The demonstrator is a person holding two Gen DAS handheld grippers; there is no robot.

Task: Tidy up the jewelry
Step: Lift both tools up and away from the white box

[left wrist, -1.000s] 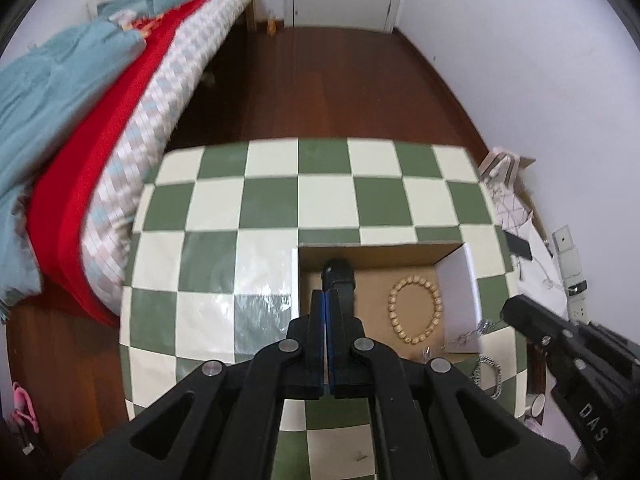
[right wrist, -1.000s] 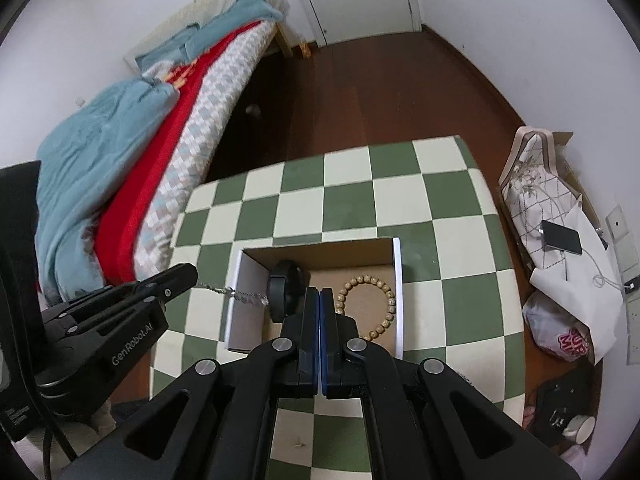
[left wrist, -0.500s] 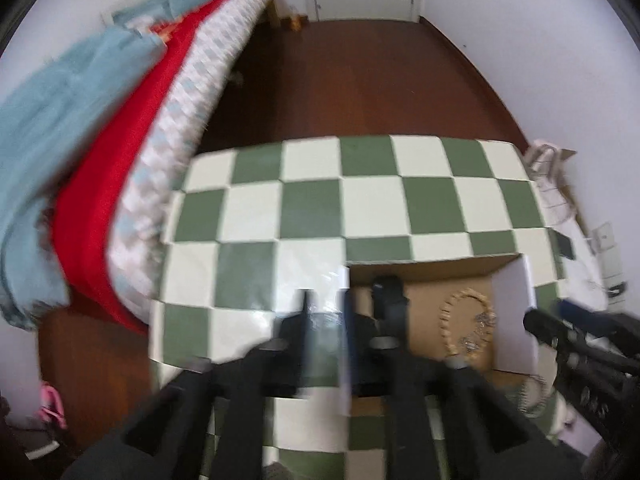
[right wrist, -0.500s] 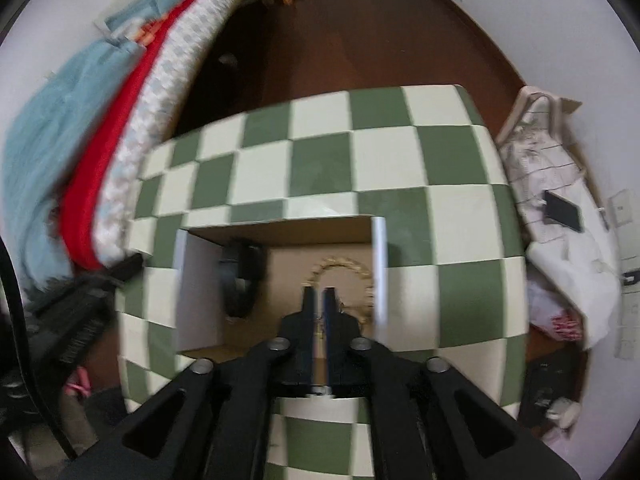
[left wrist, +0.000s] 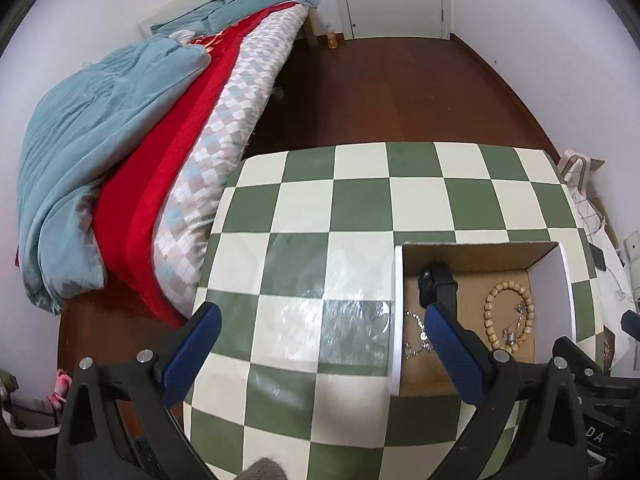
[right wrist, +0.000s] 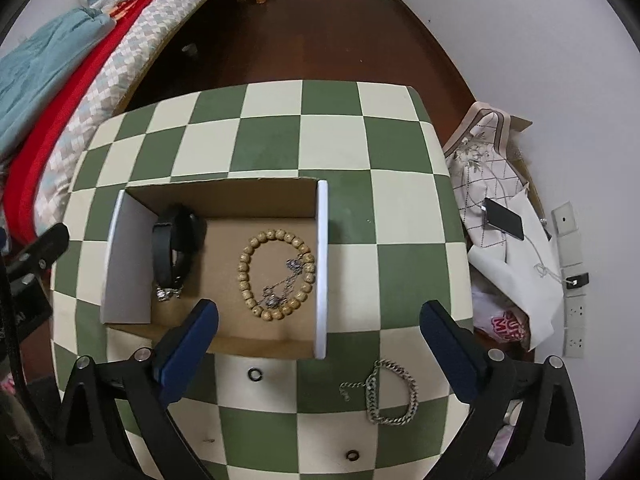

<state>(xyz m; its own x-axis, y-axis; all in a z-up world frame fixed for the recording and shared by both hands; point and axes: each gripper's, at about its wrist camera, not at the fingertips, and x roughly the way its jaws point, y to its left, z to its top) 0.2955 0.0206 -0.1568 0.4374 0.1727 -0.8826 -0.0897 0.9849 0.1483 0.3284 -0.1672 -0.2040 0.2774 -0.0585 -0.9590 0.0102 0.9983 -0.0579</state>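
Observation:
An open cardboard box (right wrist: 224, 196) sits on the green and white checkered table (right wrist: 272, 140). Inside lie a black watch (right wrist: 174, 240), a wooden bead bracelet (right wrist: 276, 274) and a thin silver chain (right wrist: 286, 284) draped over the beads; another bit of silver chain (right wrist: 168, 293) lies by the watch. Outside the box, near the front edge, lie a silver link chain (right wrist: 390, 394) and two dark rings (right wrist: 255, 374) (right wrist: 352, 456). My right gripper (right wrist: 320, 324) is open and empty above the box's front. My left gripper (left wrist: 320, 336) is open and empty over the box's left wall (left wrist: 396, 312).
A bed with blue, red and checked covers (left wrist: 132, 168) stands left of the table. Bags, a phone (right wrist: 504, 224) and cables lie on the floor to the right, by a wall with sockets. Dark wooden floor (left wrist: 380, 92) and a white door lie beyond the table.
Both grippers were shut, holding the silver chain stretched between them; both have opened and the chain now lies in the box. Both have drawn back from the box.

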